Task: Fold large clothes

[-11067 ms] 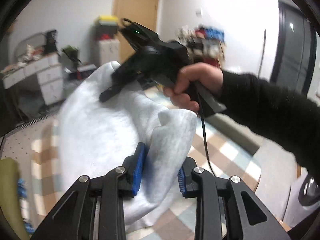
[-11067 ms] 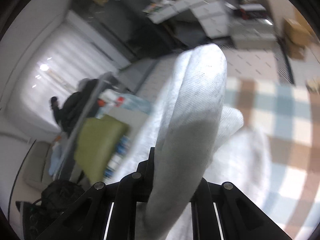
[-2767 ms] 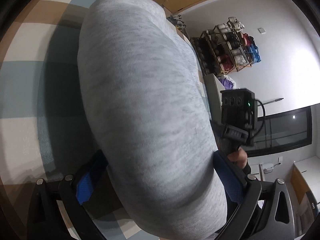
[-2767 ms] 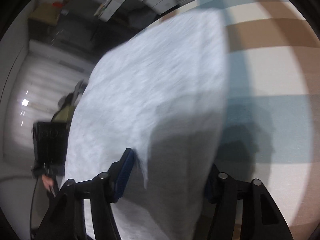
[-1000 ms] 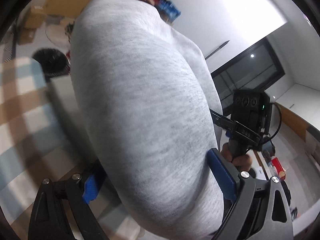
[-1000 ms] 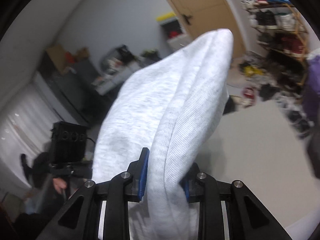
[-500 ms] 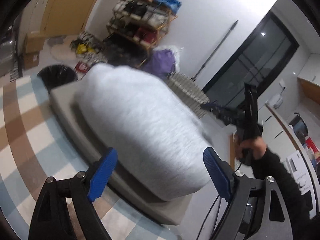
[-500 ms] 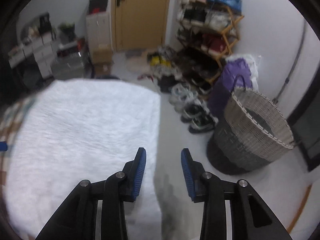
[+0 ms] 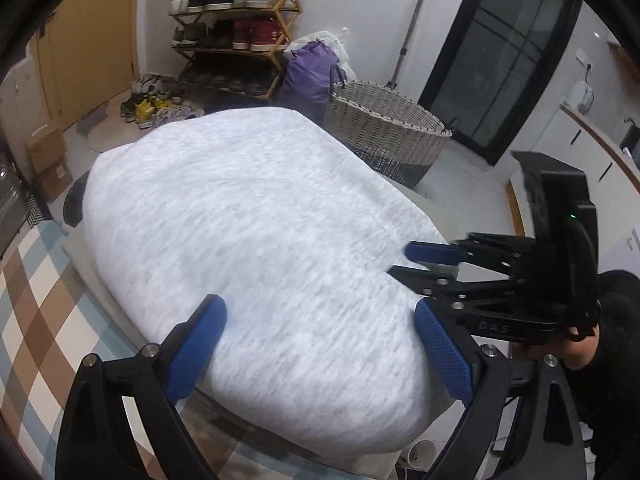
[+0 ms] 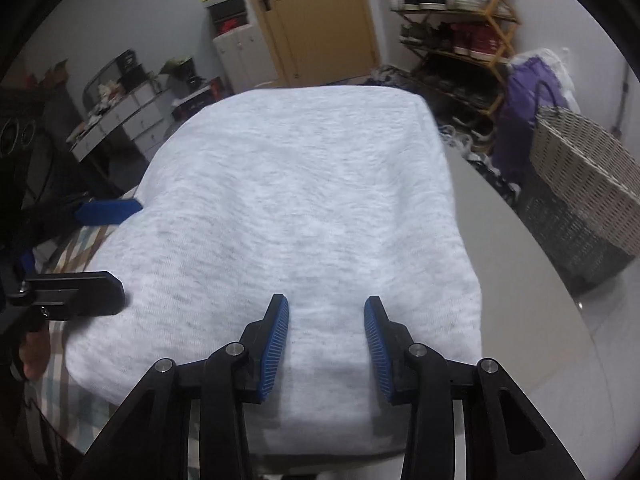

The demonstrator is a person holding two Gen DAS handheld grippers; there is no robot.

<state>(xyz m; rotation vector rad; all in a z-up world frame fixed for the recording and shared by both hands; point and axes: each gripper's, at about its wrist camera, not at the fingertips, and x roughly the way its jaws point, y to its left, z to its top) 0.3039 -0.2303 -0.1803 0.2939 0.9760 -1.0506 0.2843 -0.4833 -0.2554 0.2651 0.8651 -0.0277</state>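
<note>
A light grey folded garment (image 9: 256, 240) lies flat at the edge of the grey table (image 10: 532, 288); it also fills the middle of the right wrist view (image 10: 304, 208). My left gripper (image 9: 316, 328) is open and empty, its blue pads spread wide just above the garment's near edge. My right gripper (image 10: 326, 336) is open and empty, hovering over the garment's near edge. The right gripper shows at the right of the left wrist view (image 9: 404, 260), and the left gripper shows at the left of the right wrist view (image 10: 116, 248).
A checked cloth (image 9: 36, 300) covers the table to the left. A woven laundry basket (image 9: 384, 136) stands on the floor beyond the table, next to a purple bag (image 9: 308, 76) and a shoe rack (image 9: 236, 24). A wooden door (image 10: 320, 20) is behind.
Both grippers held the garment up one second ago. They have since let go, and the folded garment now rests on the table with both grippers open above it.
</note>
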